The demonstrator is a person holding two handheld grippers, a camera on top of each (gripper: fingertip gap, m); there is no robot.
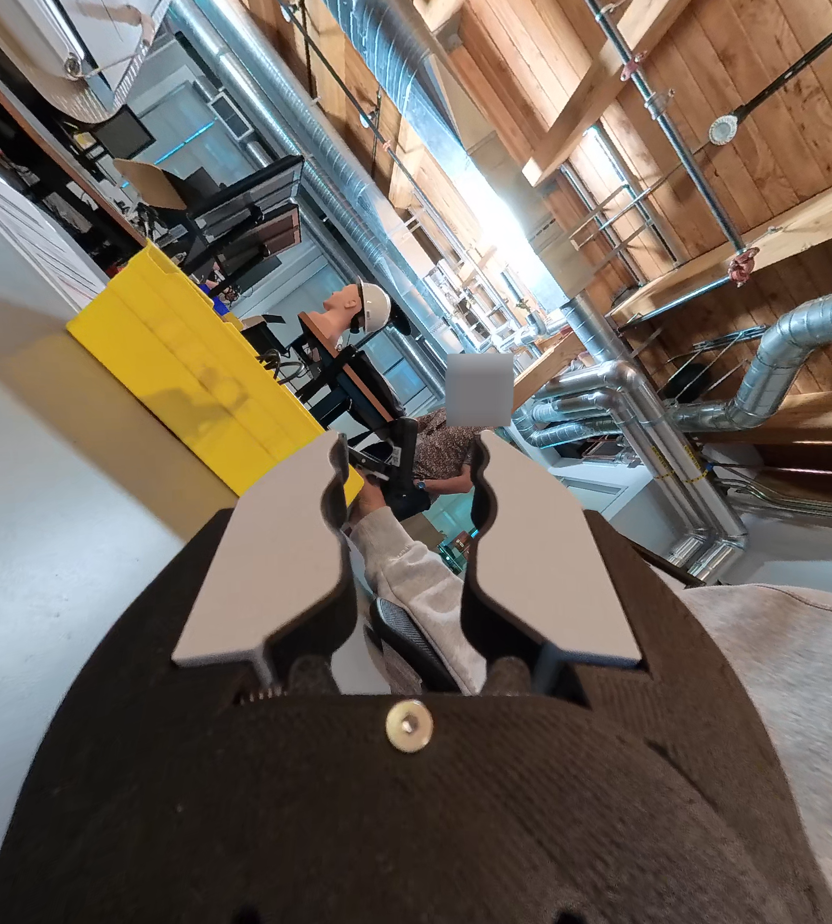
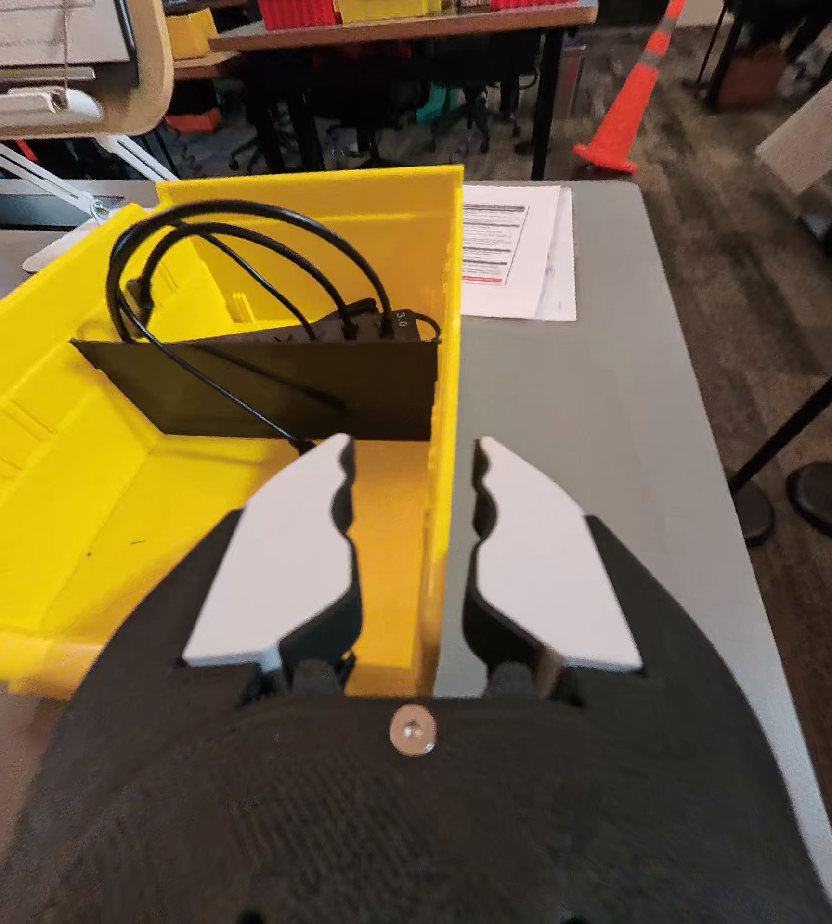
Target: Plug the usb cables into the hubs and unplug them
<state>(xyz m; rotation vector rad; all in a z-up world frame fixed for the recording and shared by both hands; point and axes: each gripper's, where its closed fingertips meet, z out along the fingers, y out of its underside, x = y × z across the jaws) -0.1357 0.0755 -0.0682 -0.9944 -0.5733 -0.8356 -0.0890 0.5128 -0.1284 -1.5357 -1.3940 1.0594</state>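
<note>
Two claws, both spread wide and both empty, that was my read. My right claw [image 2: 414, 447] hovered over the near end of the yellow bin [image 2: 54, 500], its fingers straddling the bin's right wall, with the grey table [image 2: 579, 425] under the right finger. Behind a black divider [image 2: 279, 390] in the far part of the bin sat the black hub [image 2: 354, 327], and several black USB cables [image 2: 234, 220] arched up and dropped into its ports; they looked plugged in, so I judged the unplugging half was in hand. One loose cable end lay just beside my right claw's left fingertip. My left claw [image 1: 406, 440] was tilted upward, pointing past the bin's outer wall toward the ceiling pipes [image 1: 779, 325] and a sleeve [image 1: 404, 565], well off the work. Next, I reckoned, I'd need the right claw forward over the divider, narrowed on one plug close to the hub, while the left came down to steady the hub.
</note>
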